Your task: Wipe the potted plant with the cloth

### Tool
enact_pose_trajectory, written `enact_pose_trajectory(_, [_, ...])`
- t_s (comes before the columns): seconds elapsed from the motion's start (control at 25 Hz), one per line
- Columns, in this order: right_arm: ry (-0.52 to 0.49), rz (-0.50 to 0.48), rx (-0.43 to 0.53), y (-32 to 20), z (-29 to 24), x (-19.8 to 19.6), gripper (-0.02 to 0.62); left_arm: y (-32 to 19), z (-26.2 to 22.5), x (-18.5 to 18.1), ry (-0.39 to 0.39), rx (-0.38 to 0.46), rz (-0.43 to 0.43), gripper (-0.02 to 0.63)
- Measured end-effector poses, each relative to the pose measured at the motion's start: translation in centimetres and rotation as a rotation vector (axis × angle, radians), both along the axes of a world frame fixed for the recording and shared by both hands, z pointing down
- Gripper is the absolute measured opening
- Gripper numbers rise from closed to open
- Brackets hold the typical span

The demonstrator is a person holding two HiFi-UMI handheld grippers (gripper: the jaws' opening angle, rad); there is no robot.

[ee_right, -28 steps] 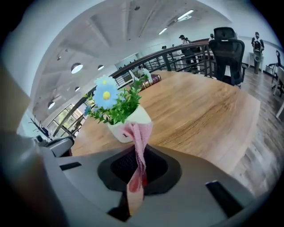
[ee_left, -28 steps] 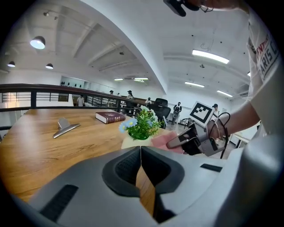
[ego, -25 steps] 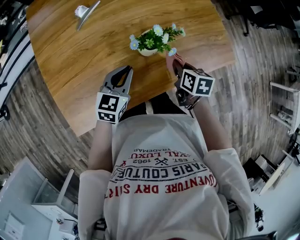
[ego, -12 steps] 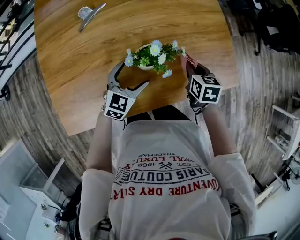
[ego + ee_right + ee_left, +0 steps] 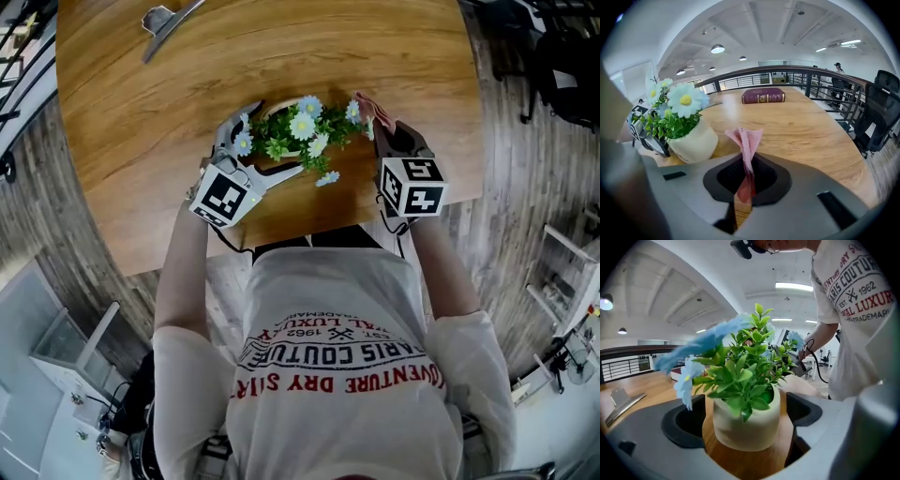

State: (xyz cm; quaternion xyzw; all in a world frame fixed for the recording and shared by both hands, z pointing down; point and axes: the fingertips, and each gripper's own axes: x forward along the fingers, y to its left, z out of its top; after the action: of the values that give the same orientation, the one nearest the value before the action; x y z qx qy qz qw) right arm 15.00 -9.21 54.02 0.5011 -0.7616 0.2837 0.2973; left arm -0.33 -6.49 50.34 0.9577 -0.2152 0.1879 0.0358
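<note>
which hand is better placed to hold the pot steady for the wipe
Left. The left gripper has just been opening its jaws, which stand wide on either side of the pot without pressing it. The right gripper is shut on the pink cloth beside the plant, better kept for wiping.

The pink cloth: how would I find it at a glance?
Start at the wooden table and find the potted plant near the person's edge. Just right of it, the right gripper pinches the cloth, the only pink thing there.
</note>
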Motion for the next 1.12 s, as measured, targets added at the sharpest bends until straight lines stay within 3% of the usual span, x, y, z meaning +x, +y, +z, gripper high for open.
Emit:
enact_pose_trajectory(0.28, [0.011, -0.057, 0.014, -0.4, 0.0, -0.5, 0.040, 0.0, 1.4, 1.7, -0.025, -0.051, 0.117, 0.525])
enact_pose_trajectory(0.48, [0.008, -0.059, 0.004, -0.6, 0.4, -0.3, 0.040, -0.5, 3.2, 1.7, -0.164, -0.091, 0.128, 0.523])
enact_pose_trajectory(0.56, [0.009, -0.056, -0.001, -0.7, 0.6, -0.2, 0.040, -0.5, 3.6, 1.8, -0.186, -0.101, 0.130, 0.523])
enact_pose_trajectory(1.0, [0.016, -0.051, -0.014, -0.8, 0.9, -0.4, 0.038, -0.8, 3.4, 1.7, -0.188, -0.086, 0.106, 0.523])
enact_pose_trajectory(1.12, [0.021, -0.055, -0.015, -0.7, 0.7, -0.4, 0.038, -0.8, 2.8, 1.7, -0.151, -0.078, 0.079, 0.523])
